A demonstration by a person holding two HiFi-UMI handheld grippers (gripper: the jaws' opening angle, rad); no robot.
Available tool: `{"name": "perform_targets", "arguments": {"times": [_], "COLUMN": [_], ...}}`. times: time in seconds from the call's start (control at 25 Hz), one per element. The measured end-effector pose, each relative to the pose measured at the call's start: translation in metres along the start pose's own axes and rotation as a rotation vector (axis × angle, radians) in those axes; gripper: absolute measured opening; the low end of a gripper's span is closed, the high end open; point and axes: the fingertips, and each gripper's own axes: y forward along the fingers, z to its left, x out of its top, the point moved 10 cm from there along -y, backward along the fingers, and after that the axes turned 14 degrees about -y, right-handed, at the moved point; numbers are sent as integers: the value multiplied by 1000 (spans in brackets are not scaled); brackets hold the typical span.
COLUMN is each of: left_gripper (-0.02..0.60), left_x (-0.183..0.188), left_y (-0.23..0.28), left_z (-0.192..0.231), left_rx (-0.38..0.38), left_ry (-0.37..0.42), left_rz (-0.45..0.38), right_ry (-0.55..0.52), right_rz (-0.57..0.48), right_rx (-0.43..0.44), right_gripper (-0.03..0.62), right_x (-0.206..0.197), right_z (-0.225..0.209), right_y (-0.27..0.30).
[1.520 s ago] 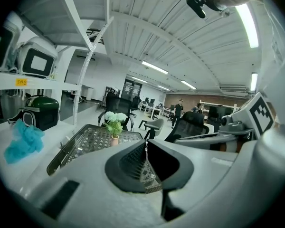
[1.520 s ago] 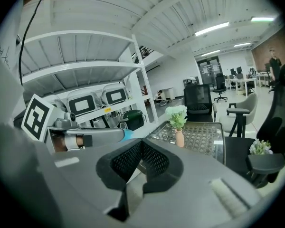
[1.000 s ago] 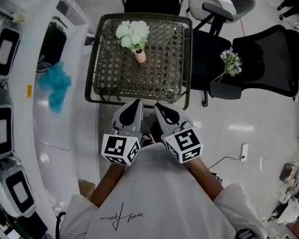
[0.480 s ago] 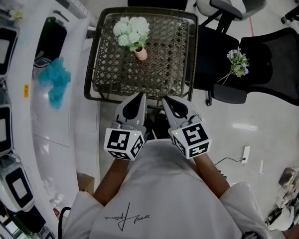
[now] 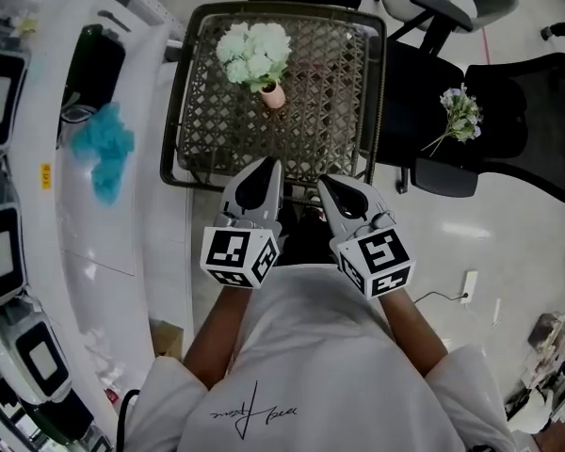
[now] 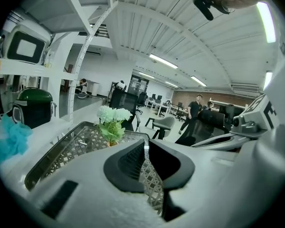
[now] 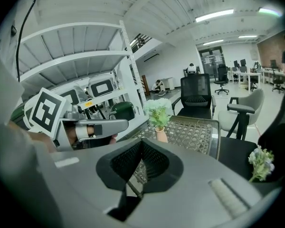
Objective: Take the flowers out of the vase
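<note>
Left gripper (image 5: 266, 165): jaws opening, narrow gap, nothing between them, only mesh seen through; over near edge of table.
Right gripper (image 5: 329, 180): clenched, tips meeting, empty; just beside the left one, same near edge.
Flowers (image 5: 254, 51): white-green bunch, upright in vase, untouched, well apart from both grippers.
Vase (image 5: 272, 94): small, pink, standing on far half of table, a bit left of centre.
Table (image 5: 182, 130): dark wire-mesh top with raised rim, directly ahead of both grippers.
Second bunch (image 5: 461, 111): pale flowers lying flat on chair, right of table.
Chair (image 5: 527, 130): black, pushed against right side of table.
Blue fluff (image 5: 104, 151): lying on counter, left of table.
Counter (image 5: 104, 238): white, curved, along left side.
</note>
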Motion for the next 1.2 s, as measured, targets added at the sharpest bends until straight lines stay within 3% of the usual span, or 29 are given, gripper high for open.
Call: {"name": "perform_targets", "arguments": {"times": [0.64,1.2], "left_gripper": [78,129], "left_x": [-1,3], "left_y": [54,102], "left_z": [53,88], "left_rx": [18,60], "left_ry": [-79,-81], "left_rz": [50,81], "right_ry": [15,86], "right_rz": [65,102], "right_rx": [-26,-46], "right_gripper": [6,6], "right_x": [1,0], "right_z": [-16,-26], "right_y": [31,65]}}
